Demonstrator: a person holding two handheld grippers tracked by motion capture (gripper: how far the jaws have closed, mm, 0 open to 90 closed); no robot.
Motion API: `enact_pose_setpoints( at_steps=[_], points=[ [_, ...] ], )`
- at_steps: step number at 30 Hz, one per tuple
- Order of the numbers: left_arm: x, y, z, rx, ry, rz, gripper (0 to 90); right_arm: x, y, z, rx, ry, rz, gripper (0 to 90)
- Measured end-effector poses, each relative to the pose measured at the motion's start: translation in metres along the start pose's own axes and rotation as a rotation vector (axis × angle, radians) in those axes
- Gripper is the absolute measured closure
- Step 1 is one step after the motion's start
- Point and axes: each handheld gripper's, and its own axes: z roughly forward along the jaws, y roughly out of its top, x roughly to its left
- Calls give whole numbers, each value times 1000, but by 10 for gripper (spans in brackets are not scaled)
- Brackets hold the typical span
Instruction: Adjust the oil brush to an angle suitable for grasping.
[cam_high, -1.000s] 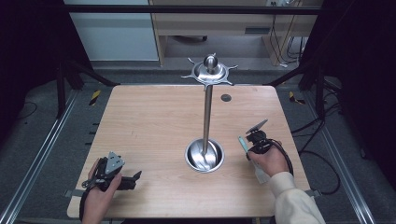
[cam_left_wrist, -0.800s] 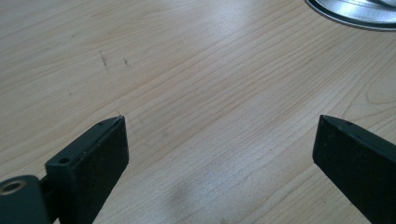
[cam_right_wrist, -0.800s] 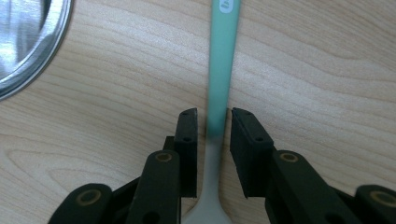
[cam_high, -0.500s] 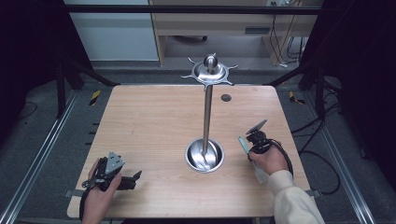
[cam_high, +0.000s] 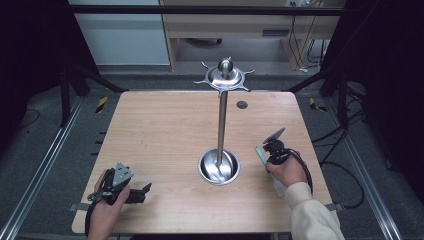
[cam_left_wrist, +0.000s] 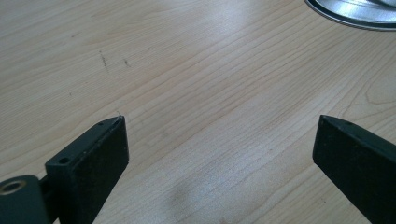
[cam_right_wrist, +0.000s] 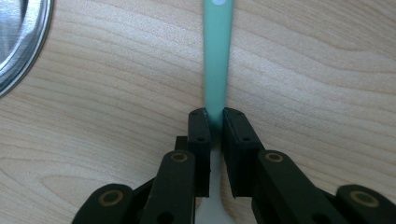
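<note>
right gripper view puts the two black jaws of the right gripper (cam_right_wrist: 214, 115) pinched shut on a mint-green handle (cam_right_wrist: 218, 56), which runs straight out toward 12 o'clock and shows a small pale hole near its far end; below the jaws a white part of the same utensil peeks out, too hidden to say what kind of utensil it is. the handle lies close over the wooden table (cam_right_wrist: 327, 70), and whether it is lifted clear or touching cannot be told. at 10 o'clock of that view curves the rim of the steel stand (cam_right_wrist: 21, 42). from the high view, the right gripper (cam_high: 272, 150) sits at 3 o'clock of the stand's round base (cam_high: 219, 167), just beside it but apart, and the thin pole (cam_high: 222, 122) rises to a crown of hooks (cam_high: 224, 77), all of them bare. left gripper view has its jaws spread wide over bare wood, holding nothing; the left gripper (cam_high: 131, 192) rests near the table's 7 o'clock corner, well apart from the stand. as a judgement, the pick-up is done or nearly so, and the carry up to a hook and the hanging by that hole are left.
</note>
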Motion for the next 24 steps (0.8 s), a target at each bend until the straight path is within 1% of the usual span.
enact_pose_setpoints(
  at_steps=[4,7,11,14,15,16,18,20,24],
  points=[
    [0,0,0,1,0,0,32,-7,-1,-7,-21,21,12,821],
    [0,0,0,1,1,-1,32,-14,-2,-18,-48,36,24,821],
    [1,-1,0,1,3,-4,32,-24,-6,-40,-122,64,27,821],
    [1,-1,0,2,2,-3,32,-29,-10,-59,-180,70,29,820],
    [1,-1,0,2,2,-3,32,-31,-12,-72,-214,80,39,821],
    [1,-1,0,2,2,-3,32,-31,-12,-72,-214,80,39,821],
    [0,-1,1,3,1,-2,32,-33,-15,-85,-248,86,36,820],
    [1,-1,1,5,-2,-1,32,-35,-18,-96,-291,91,25,821],
    [0,0,1,5,1,0,32,-35,-26,-117,-360,104,1,820]
  ],
)
